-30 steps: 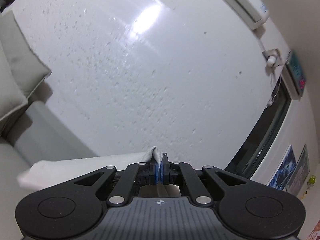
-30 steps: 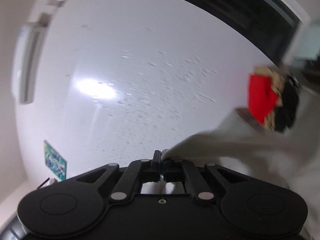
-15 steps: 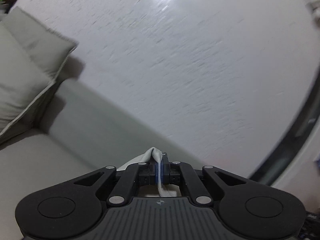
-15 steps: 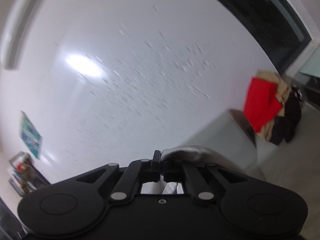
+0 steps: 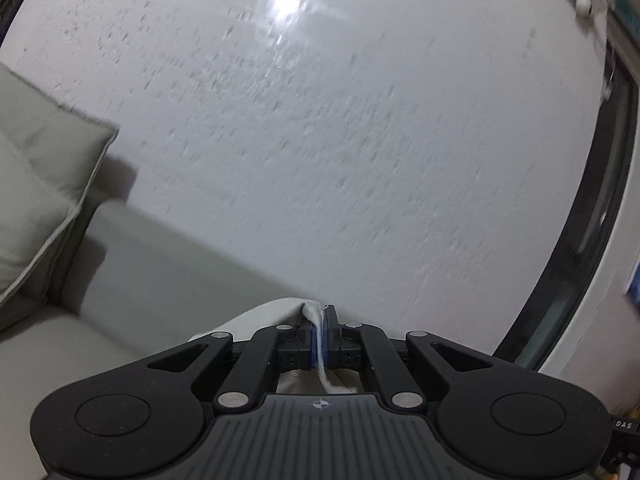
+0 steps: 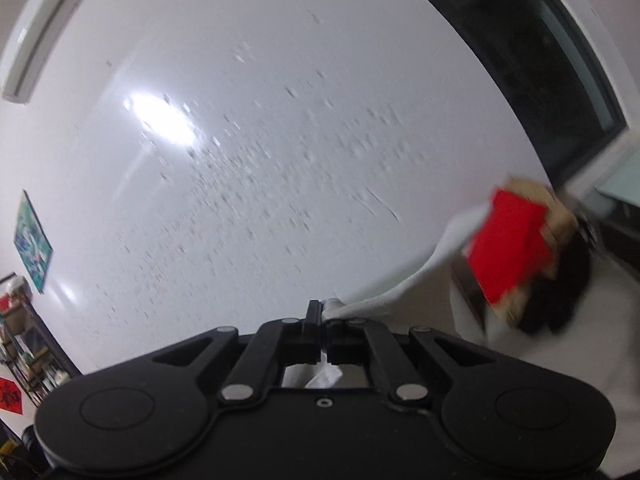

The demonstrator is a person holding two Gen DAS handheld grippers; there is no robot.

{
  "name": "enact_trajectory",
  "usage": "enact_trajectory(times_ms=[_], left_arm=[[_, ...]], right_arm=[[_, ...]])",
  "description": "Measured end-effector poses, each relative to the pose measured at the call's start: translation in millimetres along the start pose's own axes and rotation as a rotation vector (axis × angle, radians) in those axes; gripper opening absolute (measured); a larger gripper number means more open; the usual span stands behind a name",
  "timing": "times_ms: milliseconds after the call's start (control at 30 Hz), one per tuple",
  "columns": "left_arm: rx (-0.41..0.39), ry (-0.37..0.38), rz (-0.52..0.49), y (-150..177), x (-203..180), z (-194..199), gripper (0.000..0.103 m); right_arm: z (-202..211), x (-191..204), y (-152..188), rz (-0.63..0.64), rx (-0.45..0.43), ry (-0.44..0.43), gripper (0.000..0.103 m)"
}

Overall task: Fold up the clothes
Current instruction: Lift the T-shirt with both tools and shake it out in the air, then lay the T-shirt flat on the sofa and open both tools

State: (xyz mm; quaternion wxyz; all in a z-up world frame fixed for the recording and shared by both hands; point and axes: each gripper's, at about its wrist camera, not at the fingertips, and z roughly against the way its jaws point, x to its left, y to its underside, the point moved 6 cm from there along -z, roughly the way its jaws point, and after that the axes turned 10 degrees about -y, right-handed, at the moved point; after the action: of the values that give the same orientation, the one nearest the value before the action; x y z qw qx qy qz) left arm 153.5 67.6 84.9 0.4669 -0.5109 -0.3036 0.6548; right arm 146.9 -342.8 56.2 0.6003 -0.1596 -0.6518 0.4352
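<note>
White cloth is pinched in both tongs — the left gripper clamps a bunched edge between its blue pads, and the right gripper is closed on another edge that stretches away to the right. A second ago the left view was nearly all white wall with the cloth spread wide to the left; now the grey sofa and its cushion fill the lower left and only a small fold shows above the fingers. In the right view the red, tan and black clothes pile has grown larger, and a shelf has come into sight. Readable writing: only "DAS" at the left view's edge.
</note>
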Motion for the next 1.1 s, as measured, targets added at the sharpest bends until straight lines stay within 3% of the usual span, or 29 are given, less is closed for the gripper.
enact_trajectory(times_ms=[133, 267, 367, 500, 700, 833, 967, 1100], left_arm=[[0.18, -0.127, 0.007, 107.3, 49.3, -31.0, 0.001], [0.341, -0.241, 0.038, 194.4, 96.8, -55.9, 0.001], [0.425, -0.279, 0.081, 237.9, 122.2, -63.1, 0.001], [0.434, -0.3, 0.141, 252.8, 140.4, -56.9, 0.001], [0.35, -0.276, 0.137, 224.8, 137.3, -32.3, 0.001], [0.334, -0.237, 0.094, 208.2, 128.2, -9.5, 0.001], [0.365, -0.248, 0.059, 213.4, 126.1, 13.8, 0.001], [0.416, -0.306, 0.009, 231.0, 124.4, 22.4, 0.001]], right_arm=[[-7.5, -65.0, 83.7, -0.09, 0.142, 0.1, 0.002], [-18.9, -113.9, 163.7, -0.163, 0.285, 0.206, 0.002], [-5.2, -111.7, 207.5, -0.201, 0.373, 0.245, 0.002], [-1.9, -110.1, 229.3, -0.175, 0.423, 0.279, 0.002], [8.2, -92.3, 203.8, -0.127, 0.395, 0.282, 0.002], [19.1, -80.4, 188.2, -0.117, 0.394, 0.274, 0.002], [41.4, -76.0, 189.7, -0.121, 0.426, 0.271, 0.002], [60.2, -83.8, 214.0, -0.128, 0.488, 0.296, 0.002]])
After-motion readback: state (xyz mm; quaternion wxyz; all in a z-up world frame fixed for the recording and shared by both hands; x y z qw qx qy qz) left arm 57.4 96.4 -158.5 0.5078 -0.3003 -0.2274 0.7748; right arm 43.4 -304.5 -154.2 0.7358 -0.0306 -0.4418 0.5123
